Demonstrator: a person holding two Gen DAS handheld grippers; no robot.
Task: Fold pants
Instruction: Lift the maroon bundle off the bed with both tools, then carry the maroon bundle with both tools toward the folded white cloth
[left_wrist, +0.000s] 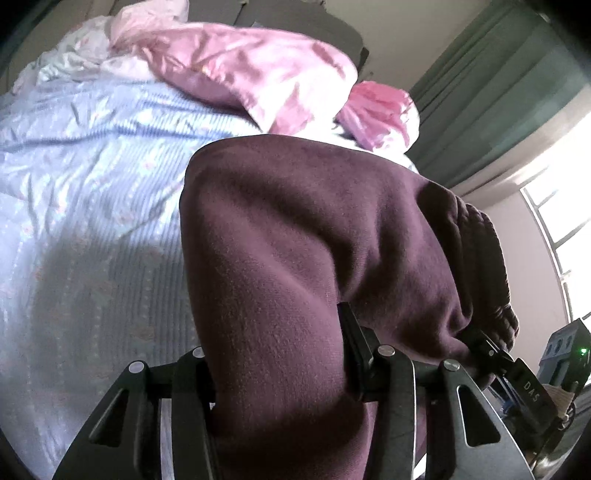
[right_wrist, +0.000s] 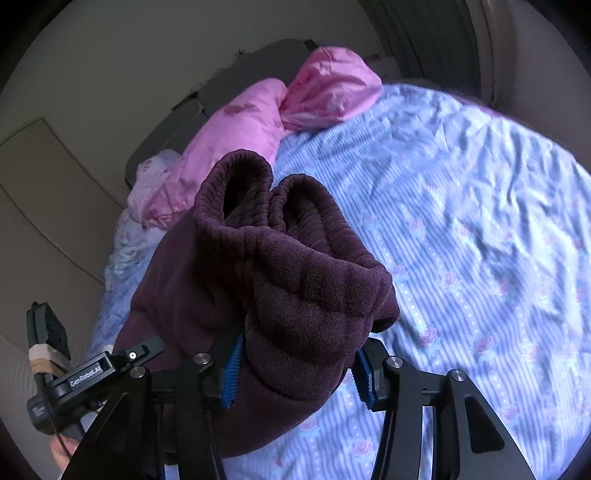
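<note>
The dark maroon fleece pants (left_wrist: 295, 240) are bunched and held up over the bed between both grippers. In the left wrist view my left gripper (left_wrist: 280, 373) is shut on a thick fold of the pants, which drapes over and hides its fingertips. In the right wrist view my right gripper (right_wrist: 295, 373) is shut on the pants (right_wrist: 295, 280) near two ribbed cuffs (right_wrist: 266, 192) that stand up in front of it; its blue pads (right_wrist: 232, 373) press the fabric from both sides. The other gripper (right_wrist: 88, 373) shows at lower left, close by.
The bed has a blue striped floral sheet (right_wrist: 461, 240) with a crumpled pink quilt (left_wrist: 258, 74) and pink pillow (right_wrist: 332, 88) at the head. Green curtains (left_wrist: 491, 92) and a bright window (left_wrist: 561, 229) are to the right in the left wrist view.
</note>
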